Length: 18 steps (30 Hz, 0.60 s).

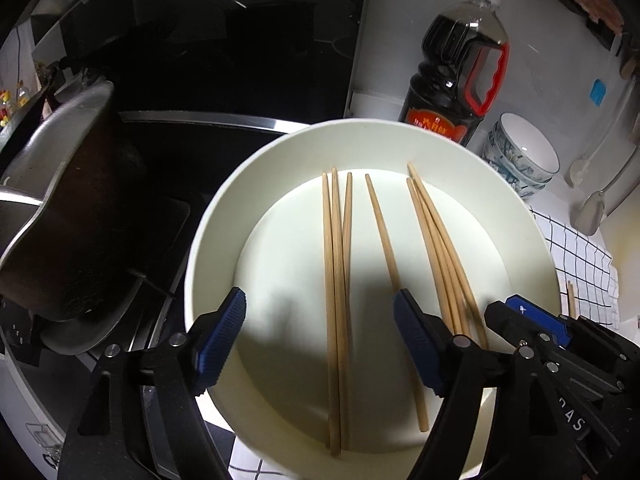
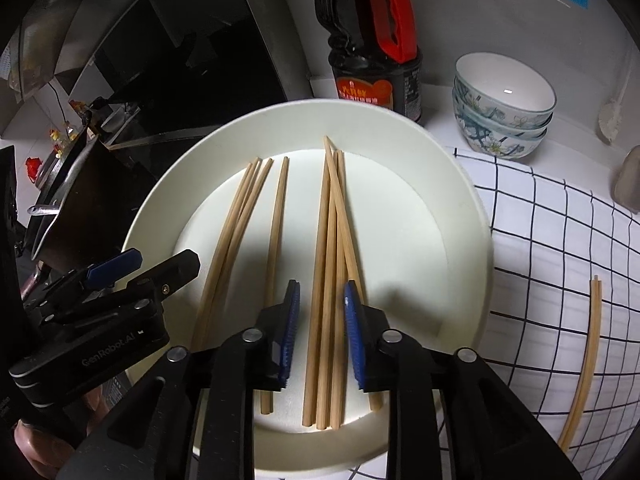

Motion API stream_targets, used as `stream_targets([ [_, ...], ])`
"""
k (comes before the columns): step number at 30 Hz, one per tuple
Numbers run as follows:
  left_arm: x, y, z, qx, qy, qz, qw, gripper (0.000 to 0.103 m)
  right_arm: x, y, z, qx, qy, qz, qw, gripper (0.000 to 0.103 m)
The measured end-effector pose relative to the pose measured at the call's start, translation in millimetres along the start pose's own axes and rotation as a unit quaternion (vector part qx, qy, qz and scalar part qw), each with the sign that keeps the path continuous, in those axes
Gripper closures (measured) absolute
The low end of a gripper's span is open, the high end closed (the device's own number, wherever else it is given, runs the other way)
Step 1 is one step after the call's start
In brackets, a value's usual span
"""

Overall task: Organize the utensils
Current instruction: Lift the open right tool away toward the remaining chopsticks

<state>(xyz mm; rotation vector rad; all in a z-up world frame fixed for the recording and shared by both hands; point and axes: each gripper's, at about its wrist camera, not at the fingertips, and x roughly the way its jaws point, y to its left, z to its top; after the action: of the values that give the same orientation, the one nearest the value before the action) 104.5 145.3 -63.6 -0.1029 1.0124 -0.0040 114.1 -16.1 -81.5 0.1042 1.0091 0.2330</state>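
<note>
A white round bowl (image 1: 216, 216) holds several wooden chopsticks (image 1: 336, 280) in loose groups; it also shows in the right wrist view (image 2: 460, 208) with the chopsticks (image 2: 328, 264). My left gripper (image 1: 320, 340) is open above the left group, its fingers wide apart. My right gripper (image 2: 320, 332) is open, its blue pads on both sides of the right group of chopsticks without pinching them. It also shows in the left wrist view (image 1: 532, 316). A pair of chopsticks (image 2: 588, 344) lies on the checked cloth (image 2: 560, 240) to the right.
A dark soy sauce bottle (image 1: 456, 76) with a red handle stands behind the bowl. Stacked patterned bowls (image 2: 500, 108) sit at the back right. A dark pot (image 1: 72, 200) and black stove are on the left. Spatulas (image 1: 592, 208) hang at the right.
</note>
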Motion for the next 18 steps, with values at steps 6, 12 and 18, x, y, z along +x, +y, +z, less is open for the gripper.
stream_targets([
  [6,-16.5,-1.8,-5.7,-0.003,-0.012,0.003,0.9999,0.023,-14.1,2.0,-5.7,-0.007,-0.008,0.001,1.000,0.076],
  [12,-30.2,-9.2,-10.8,-0.006,-0.020,0.000,0.9998,0.022,-29.8,2.6,-12.8,-0.016,-0.017,-0.001,1.000,0.065],
  [18,-46.3,-19.5,-17.4,-0.010,-0.032,-0.006,0.9994,0.018,-50.6,-6.6,-20.8,-0.017,-0.030,-0.005,0.999,0.061],
])
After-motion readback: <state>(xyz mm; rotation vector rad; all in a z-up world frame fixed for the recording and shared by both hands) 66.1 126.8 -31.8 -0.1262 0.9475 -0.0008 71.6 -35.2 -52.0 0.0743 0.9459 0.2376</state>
